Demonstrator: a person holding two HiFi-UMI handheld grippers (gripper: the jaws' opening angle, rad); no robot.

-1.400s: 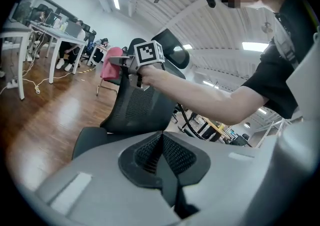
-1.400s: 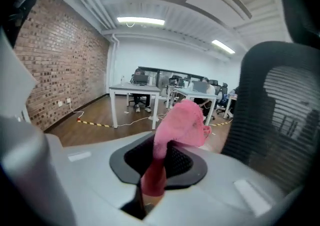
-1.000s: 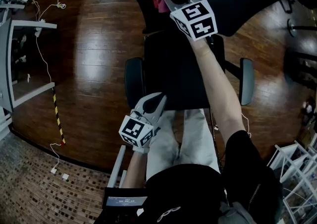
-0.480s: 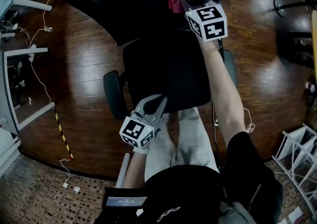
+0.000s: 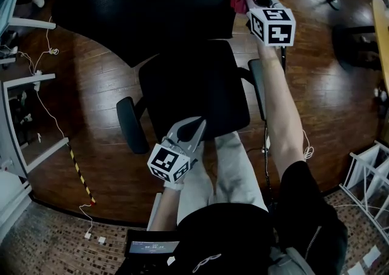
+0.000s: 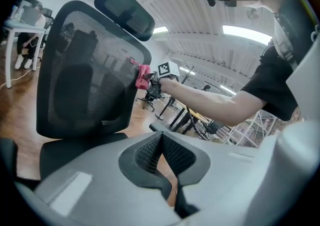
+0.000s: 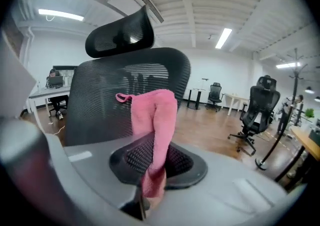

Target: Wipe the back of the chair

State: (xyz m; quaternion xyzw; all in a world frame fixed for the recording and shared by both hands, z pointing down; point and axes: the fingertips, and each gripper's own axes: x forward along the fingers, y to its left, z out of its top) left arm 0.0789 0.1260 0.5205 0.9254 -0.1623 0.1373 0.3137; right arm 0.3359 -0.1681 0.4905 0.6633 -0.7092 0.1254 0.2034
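Down at the left, by the near edge of the seat (image 5: 194,91): left gripper (image 5: 193,126), jaws shut tip to tip on nothing, idle. Ahead of those jaws and well apart from them: the chair back (image 6: 85,85), dark mesh, upright, with the headrest (image 6: 125,12) above. No bracing of the chair anywhere, so a firm push could probably swivel or roll it away from the wipe. Worth steadying an armrest (image 5: 130,125) first.

Further right, at the right edge of the mesh: pink cloth (image 7: 155,120), pinched in the right gripper (image 5: 249,3), jaws clamped on its lower end. Bulk of the cloth standing up past the tips as a loose fold, a small loop (image 7: 121,97) hanging off to the left of the jaws. Seems to meet the edge of the back rather than lie flat on it; cannot tell how firmly.

Risks from here, as a judgement only:
- Dragging across open mesh with so little cloth gripped: likely to tug the cloth out of the jaws.
- Catching the loop on the mesh or frame.
- Pressing too deep: hard jaw tips scraping the mesh instead of cloth.
- Wiping with a bunched fold: thin contact, patches missed.
- Reaching at full stretch on the right: weak, uneven pressure.
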